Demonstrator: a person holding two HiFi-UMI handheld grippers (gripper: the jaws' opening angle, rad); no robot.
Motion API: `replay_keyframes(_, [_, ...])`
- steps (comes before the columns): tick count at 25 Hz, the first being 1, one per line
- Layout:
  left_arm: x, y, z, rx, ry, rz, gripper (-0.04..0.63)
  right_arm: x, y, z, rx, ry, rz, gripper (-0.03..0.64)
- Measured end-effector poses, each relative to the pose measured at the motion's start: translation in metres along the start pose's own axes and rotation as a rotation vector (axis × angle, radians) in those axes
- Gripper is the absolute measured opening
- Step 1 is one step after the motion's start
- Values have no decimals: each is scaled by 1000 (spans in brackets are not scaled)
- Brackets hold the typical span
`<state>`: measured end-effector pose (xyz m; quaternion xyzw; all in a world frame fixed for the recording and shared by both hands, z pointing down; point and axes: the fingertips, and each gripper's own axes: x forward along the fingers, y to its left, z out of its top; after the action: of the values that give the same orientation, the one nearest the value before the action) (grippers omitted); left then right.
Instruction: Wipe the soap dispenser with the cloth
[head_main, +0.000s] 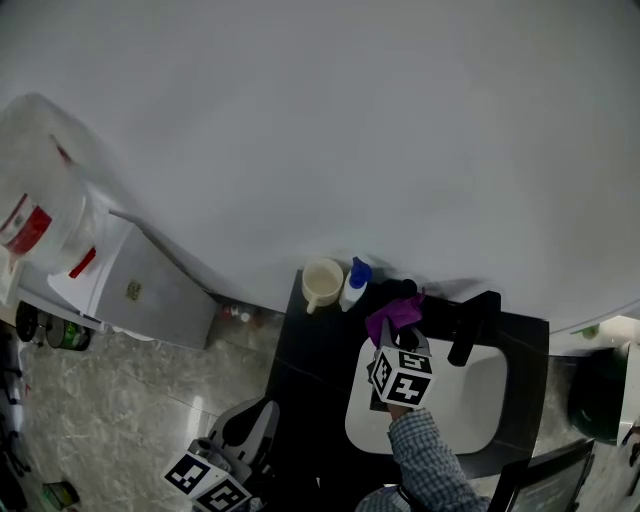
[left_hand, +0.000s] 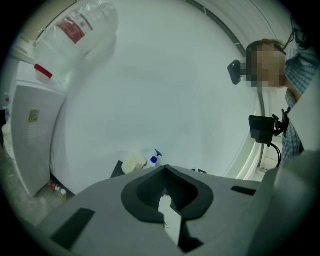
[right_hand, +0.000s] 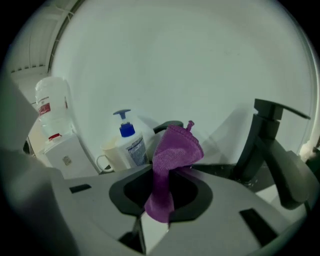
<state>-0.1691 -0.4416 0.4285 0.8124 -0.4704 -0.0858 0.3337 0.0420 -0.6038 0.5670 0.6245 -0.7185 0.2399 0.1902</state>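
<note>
White wall (head_main: 320, 120) fills most of my head view; grey marbled floor (head_main: 110, 420) sits lower left. A white water cooler (head_main: 150, 290) carrying a clear bottle (head_main: 40, 200) stands against the wall, left of the sink unit.

The black countertop (head_main: 310, 370) butts up to the wall, with a white basin (head_main: 460, 400) set in its right part. A black faucet (head_main: 470, 325) rises at the basin's back edge.

Left gripper (left_hand: 167, 175) is low and off the counter's left front corner. Its jaws are together at the tips, with nothing between them.

Right gripper (right_hand: 160, 187) is over the basin's back-left corner on a checked sleeve (head_main: 430, 450). Its jaws are clamped on the purple cloth (right_hand: 172, 160), which sticks up past the tips.

A cream mug (head_main: 322, 283) sits at the counter's back edge. The soap dispenser (right_hand: 131, 145), a white bottle with a blue pump, stands upright just right of the mug. The cloth is near the dispenser's right side, with a gap visible between them.
</note>
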Motion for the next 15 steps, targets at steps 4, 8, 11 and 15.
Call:
replay_keyframes(4, [-5,1,-2,-2,-5,11,2,6,1,-17,-6,30,-2,86])
replay_keyframes(8, [-7,-2,-4,5,-7,4,2,6,-11,-37,21,88,-21,86])
replay_keyframes(11, [-7,-7,-4,3,-4,-7,2,-8,-24,-43,74,121,-43,86])
replay_keyframes(15, [-2,-9,-3,7,-1,-28,2,-50,-17,14,80,-19,14,86])
